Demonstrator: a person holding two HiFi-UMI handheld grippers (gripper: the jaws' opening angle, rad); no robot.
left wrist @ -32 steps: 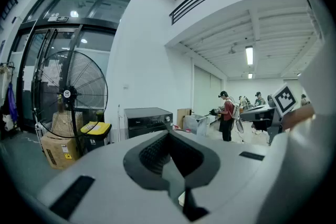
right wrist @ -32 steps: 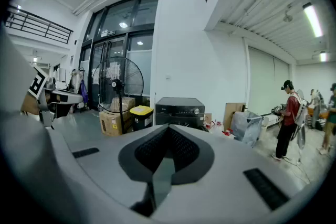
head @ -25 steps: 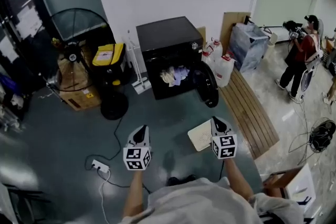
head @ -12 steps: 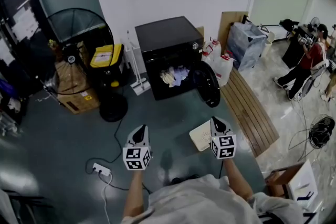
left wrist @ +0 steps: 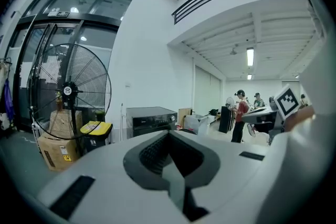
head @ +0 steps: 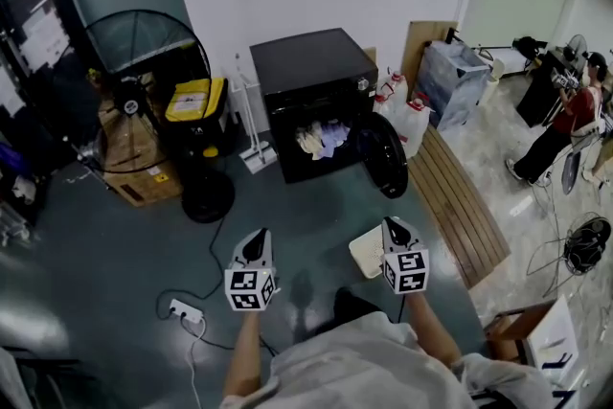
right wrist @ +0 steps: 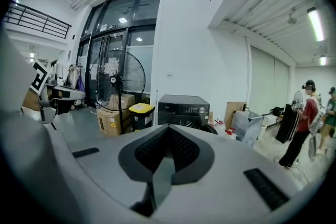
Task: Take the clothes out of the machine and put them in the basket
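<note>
Clothes [head: 319, 138] in machine [head: 311, 72], fan [head: 144, 48] left

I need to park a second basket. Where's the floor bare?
Bare: floor before the machine, between the fan's base and the open door. Crowded: jugs beside the door, power strip near the left gripper, basket at the right gripper.

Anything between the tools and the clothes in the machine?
Nothing visible does. The door stands open, the clothes show in the opening, and only floor lies between them and the left tool and right tool.
</note>
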